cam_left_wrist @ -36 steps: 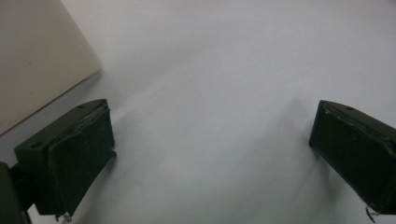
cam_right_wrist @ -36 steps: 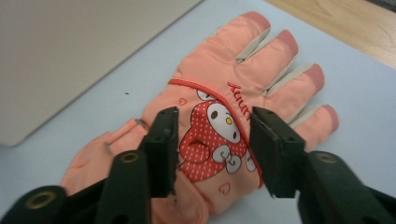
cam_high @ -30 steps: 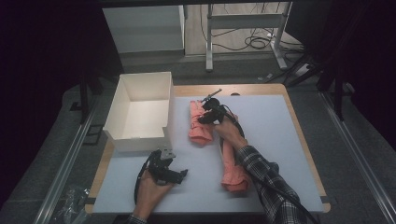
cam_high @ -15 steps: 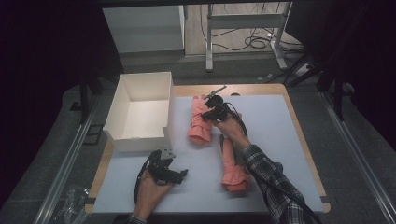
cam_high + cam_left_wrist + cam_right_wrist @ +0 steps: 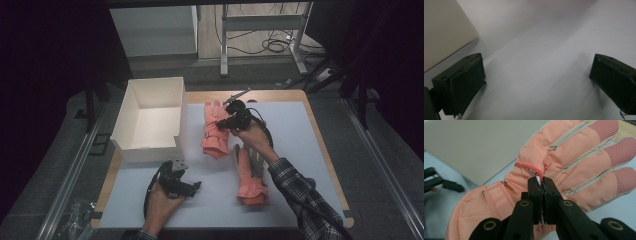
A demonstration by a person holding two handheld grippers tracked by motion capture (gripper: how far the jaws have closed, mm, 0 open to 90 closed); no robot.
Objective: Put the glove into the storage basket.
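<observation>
Two salmon-pink padded gloves lie on the white table. The far glove lies beside the white box. My right gripper is over it, and in the right gripper view its jaws are shut on a pinch of fabric on the back of that glove, near a red trim seam. The near glove lies flat, partly under the right forearm. My left gripper rests low at the table's front; in the left gripper view it stands open with nothing between its black fingers.
The open-topped white box has its wall right beside the held glove, and its corner is close to the left gripper. Bare white table top stretches to the right. A desk frame and cables stand on the floor beyond the table.
The right hand and its gripper have shifted slightly over the far glove. The left gripper and the near glove have stayed where they were.
</observation>
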